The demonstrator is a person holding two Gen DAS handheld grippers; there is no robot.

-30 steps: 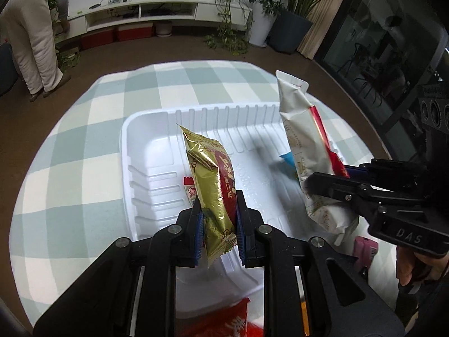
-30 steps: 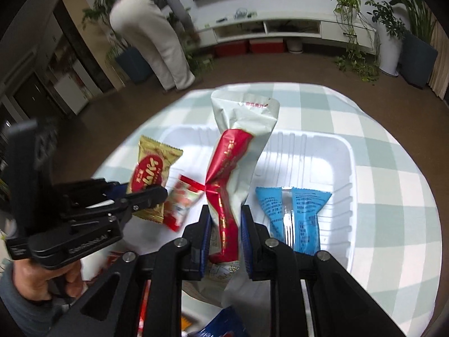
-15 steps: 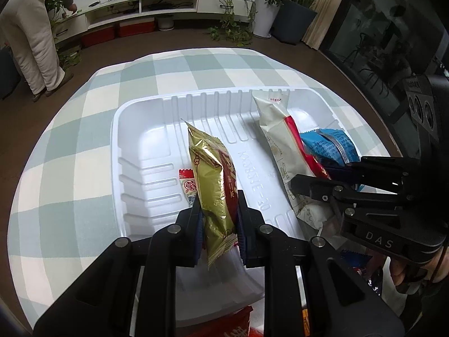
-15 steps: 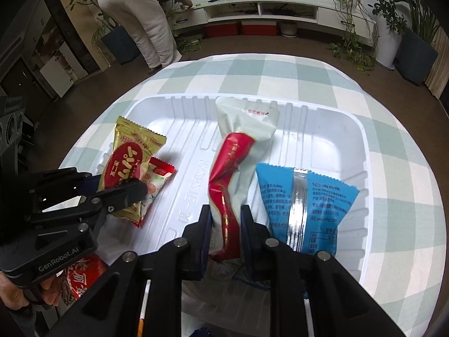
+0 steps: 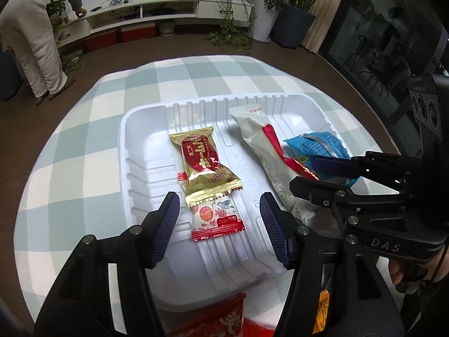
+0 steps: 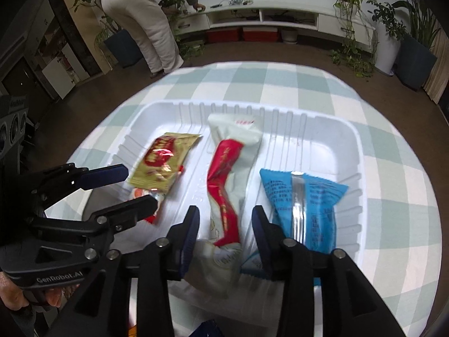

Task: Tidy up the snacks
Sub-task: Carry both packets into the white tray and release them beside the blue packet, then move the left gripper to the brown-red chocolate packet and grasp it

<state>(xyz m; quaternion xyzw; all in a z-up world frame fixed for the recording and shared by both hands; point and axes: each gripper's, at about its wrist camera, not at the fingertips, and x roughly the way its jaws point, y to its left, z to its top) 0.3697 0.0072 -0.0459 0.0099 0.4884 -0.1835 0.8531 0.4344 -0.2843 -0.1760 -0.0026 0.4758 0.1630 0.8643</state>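
White foam tray (image 5: 140, 129), four snack packets down, both grippers let go.

Blue ribbed pads of the left gripper (image 5: 220, 216) stand apart, its jaws having just been opening, with nothing pressed between them; just beyond lies the small red-and-white packet (image 5: 217, 219), and overlapping its far end the gold packet (image 5: 204, 165), flat on the tray floor with its long axis running away from the camera, tilted a little. The right gripper (image 6: 226, 224) has likewise just been opening, and its jaws straddle the near end of the long white-and-red packet (image 6: 230, 174) without pinching it; that packet points lengthwise toward the tray's far wall. Beside it the blue packet (image 6: 303, 196) lies roughly parallel. Laying them side by side likely keeps each one visible and easy to pick. Farther off, a person (image 6: 140, 19) bends at a low cabinet.
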